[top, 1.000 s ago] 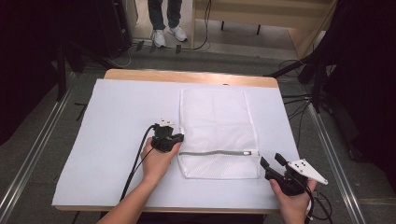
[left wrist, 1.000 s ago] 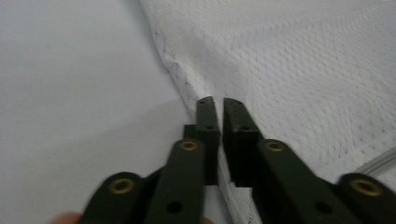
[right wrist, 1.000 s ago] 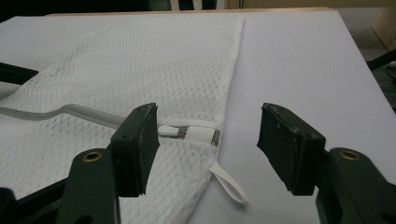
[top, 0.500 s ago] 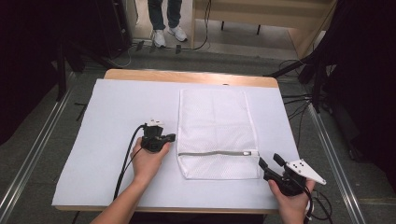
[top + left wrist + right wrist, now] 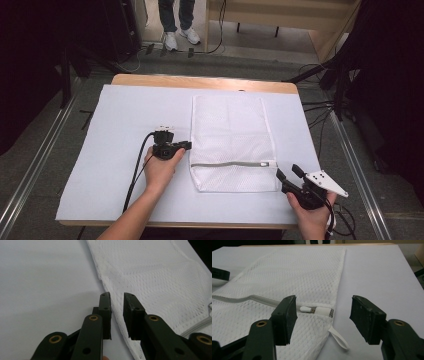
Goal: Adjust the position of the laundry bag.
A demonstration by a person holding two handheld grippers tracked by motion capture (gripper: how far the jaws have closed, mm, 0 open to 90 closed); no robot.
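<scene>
A white mesh laundry bag (image 5: 230, 140) lies flat on a white-covered surface (image 5: 120, 115), right of centre. Its long axis runs from the near edge of the surface toward the far edge. A grey zipper (image 5: 232, 164) crosses it side to side close to the near end, with the white zipper pull (image 5: 306, 309) at the bag's right edge and a small white loop (image 5: 338, 338) hanging from that corner.

The left claw (image 5: 186, 145) sits just beside the bag's left edge, pointing toward it. Its jaws have just been opening and now stand a narrow gap apart; the bag's edge lies below the gap, not pinched.

The right claw (image 5: 288, 173) hovers near the bag's near right corner, jaws wide apart, holding nothing, aimed at the zipper end.
</scene>
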